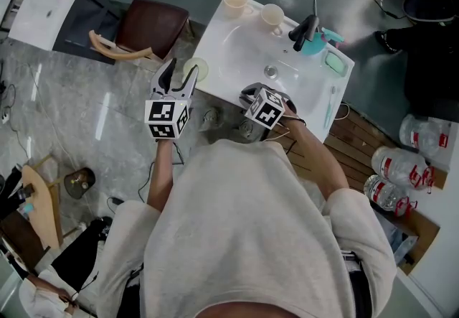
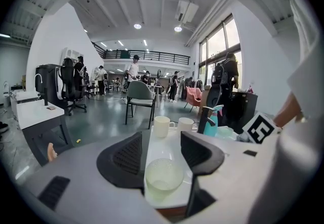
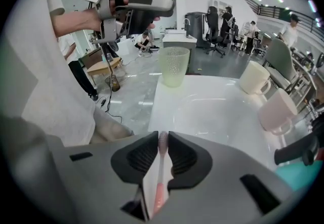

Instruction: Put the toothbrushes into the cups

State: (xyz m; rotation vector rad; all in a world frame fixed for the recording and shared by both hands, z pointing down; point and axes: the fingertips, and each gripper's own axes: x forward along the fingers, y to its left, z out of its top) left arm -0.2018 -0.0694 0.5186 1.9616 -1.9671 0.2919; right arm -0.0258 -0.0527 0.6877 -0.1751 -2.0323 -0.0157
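Scene: a person in a pale top stands at a white sink (image 1: 229,44) with a gripper in each hand. Places are read from the drain (image 1: 270,71) in the head view.
Right gripper (image 3: 162,139): at 7 o'clock, close to the drain and tipped steeply down over the basin. Its jaws are clamped on a pink toothbrush (image 3: 160,172).
Pink toothbrush: pinched between the pads, with its pale end at the fingertips and the pink part running back into the gripper. It is well apart from every cup.
Left gripper (image 2: 161,139): at 9 o'clock, by the sink's corner, with jaws wide apart and gripping nothing.
Green cup (image 2: 163,177): translucent and upright on the corner at 9 o'clock, just beyond the left gripper's tips.
Cream mug (image 1: 235,2): upright on the far rim at 11 o'clock.
Pink cup (image 1: 272,16): upright at 12 o'clock, near the mug.
Faucet (image 1: 304,29): black, at 1 o'clock, with a teal bottle (image 1: 315,44) just beside it.
Second toothbrush (image 1: 330,105): pale green, lying flat along the rim at 4 o'clock.
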